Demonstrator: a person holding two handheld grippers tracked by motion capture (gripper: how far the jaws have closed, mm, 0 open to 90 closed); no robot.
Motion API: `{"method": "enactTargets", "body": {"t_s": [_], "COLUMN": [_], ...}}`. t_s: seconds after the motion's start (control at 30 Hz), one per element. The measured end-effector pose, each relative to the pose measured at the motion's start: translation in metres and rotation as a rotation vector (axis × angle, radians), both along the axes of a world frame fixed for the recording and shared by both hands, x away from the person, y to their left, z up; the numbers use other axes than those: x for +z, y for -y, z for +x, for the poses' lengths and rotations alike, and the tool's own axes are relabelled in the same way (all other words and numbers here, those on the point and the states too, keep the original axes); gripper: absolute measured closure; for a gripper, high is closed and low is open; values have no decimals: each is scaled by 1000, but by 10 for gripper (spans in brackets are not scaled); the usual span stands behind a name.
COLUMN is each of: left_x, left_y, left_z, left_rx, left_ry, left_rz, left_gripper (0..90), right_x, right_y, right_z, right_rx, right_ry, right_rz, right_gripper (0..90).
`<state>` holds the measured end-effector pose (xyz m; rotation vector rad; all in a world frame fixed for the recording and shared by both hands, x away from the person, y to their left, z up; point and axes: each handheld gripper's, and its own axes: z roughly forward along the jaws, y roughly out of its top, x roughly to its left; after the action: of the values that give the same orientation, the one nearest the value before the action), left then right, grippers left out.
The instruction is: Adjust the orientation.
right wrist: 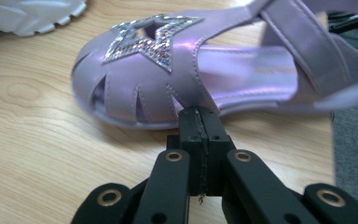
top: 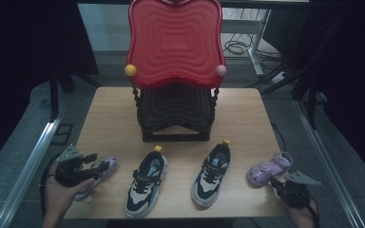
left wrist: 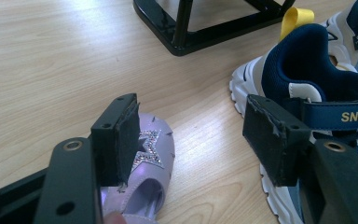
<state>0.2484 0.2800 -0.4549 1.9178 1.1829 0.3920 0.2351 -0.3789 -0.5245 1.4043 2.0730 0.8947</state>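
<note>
Left tongs (left wrist: 186, 135) spread above one lilac sandal (left wrist: 142, 179); right tongs (right wrist: 199, 140) pressed together, empty.
Left sandal lies at the table's (top: 114, 107) near-left edge beside a navy sneaker (left wrist: 317, 88); its mate (right wrist: 205, 70) sits near-right, just before the shut tips.

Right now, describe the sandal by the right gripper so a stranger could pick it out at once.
Start at the red and black shoe rack on the wooden table; four shoes line up in front of it. The purple sandal ends the row on the right, with a glittery star on its toe, unlike the navy sneakers.
</note>
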Motion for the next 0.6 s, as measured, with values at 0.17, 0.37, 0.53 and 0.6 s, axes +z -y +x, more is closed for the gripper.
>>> {"method": "enactTargets", "body": {"t_s": [0.17,0.37,0.53,0.6], "left_x": [0,-1,-2,-3], "left_y": [1,0,0,0], "left_z": [0,0,0,1], "left_rx": [-6,-1,1,-2], "left_ry": [-3,-10,-14,-17], "left_rz": [1,2,4,7], "left_gripper": [365,365,365,365], "right_x": [-2,-4,-5,-5], "right_y": [-13,-30,-37,-39], "right_z": [4,8,11,11], "right_rx": [43,54,39,23], "right_ry": [5,15,25,31], "right_rz": [5,-26,-33,-33], "right_gripper": [898,898,897,897]}}
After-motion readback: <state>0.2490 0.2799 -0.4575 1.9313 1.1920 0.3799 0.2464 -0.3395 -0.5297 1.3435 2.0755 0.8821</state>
